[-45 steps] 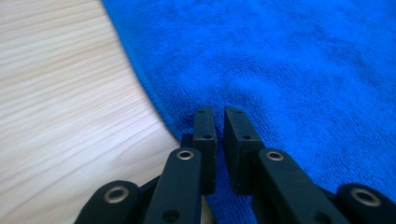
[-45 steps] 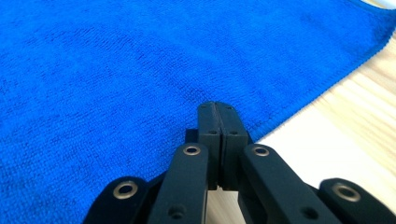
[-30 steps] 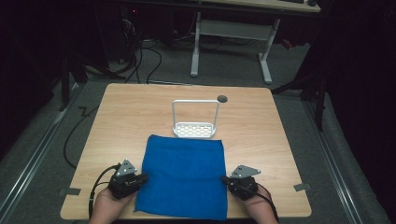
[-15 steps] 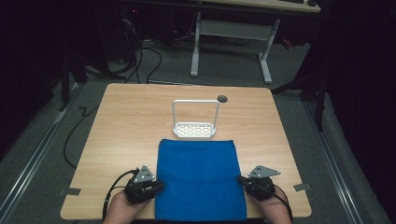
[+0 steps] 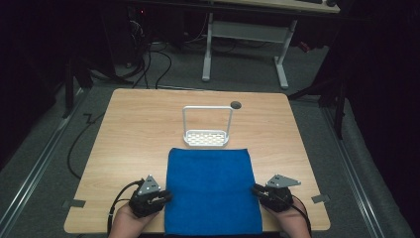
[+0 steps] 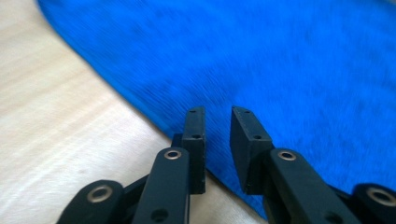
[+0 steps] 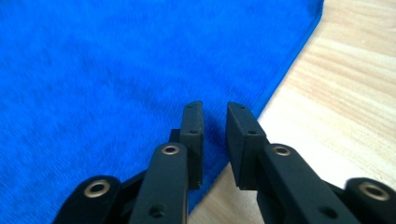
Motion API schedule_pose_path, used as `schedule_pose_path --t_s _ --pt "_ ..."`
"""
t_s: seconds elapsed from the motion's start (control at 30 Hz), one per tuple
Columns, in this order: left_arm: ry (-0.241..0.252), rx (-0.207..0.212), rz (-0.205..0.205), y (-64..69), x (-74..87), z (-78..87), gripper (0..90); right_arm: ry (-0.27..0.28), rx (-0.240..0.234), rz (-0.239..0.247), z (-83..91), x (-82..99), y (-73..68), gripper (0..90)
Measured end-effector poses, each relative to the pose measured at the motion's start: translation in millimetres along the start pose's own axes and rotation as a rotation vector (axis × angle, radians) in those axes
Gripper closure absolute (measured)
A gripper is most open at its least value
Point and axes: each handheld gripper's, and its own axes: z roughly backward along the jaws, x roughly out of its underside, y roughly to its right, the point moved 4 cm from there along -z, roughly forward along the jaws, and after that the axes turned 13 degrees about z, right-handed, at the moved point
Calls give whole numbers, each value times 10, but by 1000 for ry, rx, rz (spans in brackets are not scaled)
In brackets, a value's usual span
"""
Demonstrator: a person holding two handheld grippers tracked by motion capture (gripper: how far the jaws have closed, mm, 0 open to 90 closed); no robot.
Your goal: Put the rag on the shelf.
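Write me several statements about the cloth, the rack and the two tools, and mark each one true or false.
1. The blue cloth lies flat on the table. True.
2. The white rack stands on the cloth. False: it stands on bare wood just beyond the cloth's far edge.
3. The left tool is at the cloth's left edge and the right tool at its right edge. True.
4. The right tool is clamped shut on the rack. False: its jaws have just been opening and stand apart over the cloth's edge.
5. The cloth is red. False: it is blue.
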Motion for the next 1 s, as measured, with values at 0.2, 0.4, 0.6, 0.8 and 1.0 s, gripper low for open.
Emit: schedule_pose_path --t_s 0.2,0.4,0.6,0.8,1.0 --pt "108 -60 59 -153 -94 76 646 22 -7 -43 -3 -6 38 679" --pt "146 -146 62 -331 -235 5 591 48 -13 -73 -10 -13 83 614" --pt "130 -191 102 -525 -379 -181 546 59 -21 -100 -11 2 115 575" --pt "139 -223 99 -615 -641 -462 553 69 -32 -99 -44 -12 120 547" --pt "127 -222 115 -670 -817 -730 608 84 -25 -102 -29 -21 119 525"
